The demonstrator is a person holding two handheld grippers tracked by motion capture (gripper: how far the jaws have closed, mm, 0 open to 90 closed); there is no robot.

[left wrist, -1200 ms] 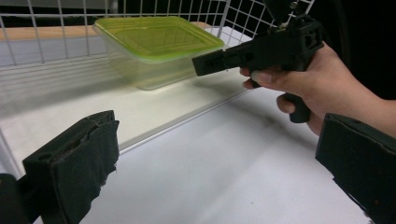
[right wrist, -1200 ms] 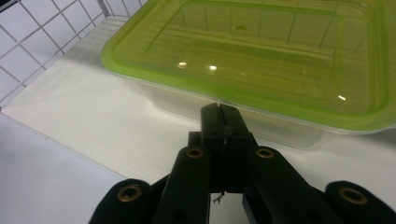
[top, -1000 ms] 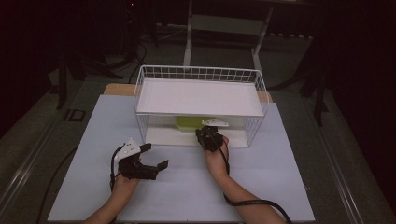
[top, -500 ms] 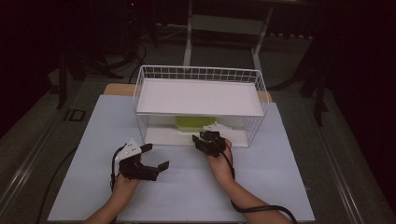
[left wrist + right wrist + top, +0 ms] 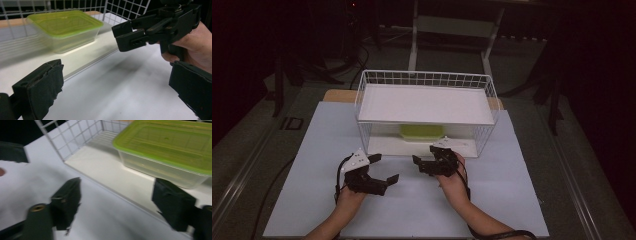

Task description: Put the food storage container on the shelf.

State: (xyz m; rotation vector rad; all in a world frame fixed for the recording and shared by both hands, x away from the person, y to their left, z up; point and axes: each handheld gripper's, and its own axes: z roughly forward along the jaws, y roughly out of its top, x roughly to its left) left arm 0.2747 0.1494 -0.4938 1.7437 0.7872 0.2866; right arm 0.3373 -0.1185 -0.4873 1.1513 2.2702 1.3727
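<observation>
A clear container with a green lid (image 5: 422,132) sits on the lower level of a white wire rack (image 5: 427,78), under its white shelf (image 5: 427,104). In the left gripper view the container (image 5: 65,27) lies far left, and in the right gripper view the container (image 5: 170,150) is close ahead. My right gripper (image 5: 426,159) is open just in front of the rack's lower edge with nothing between its jaws (image 5: 120,205). My left gripper (image 5: 386,168) is open over the mat, left of the right one. Its view (image 5: 115,95) shows the right gripper (image 5: 150,27) opposite it.
The rack stands at the back middle of a pale blue mat (image 5: 522,175) covering the table. A wooden table edge (image 5: 337,95) shows behind the mat. Dark floor and stand legs (image 5: 414,45) lie beyond.
My right gripper has drawn back from the rack's lower opening toward the person and slightly left. The left gripper has hardly moved.
</observation>
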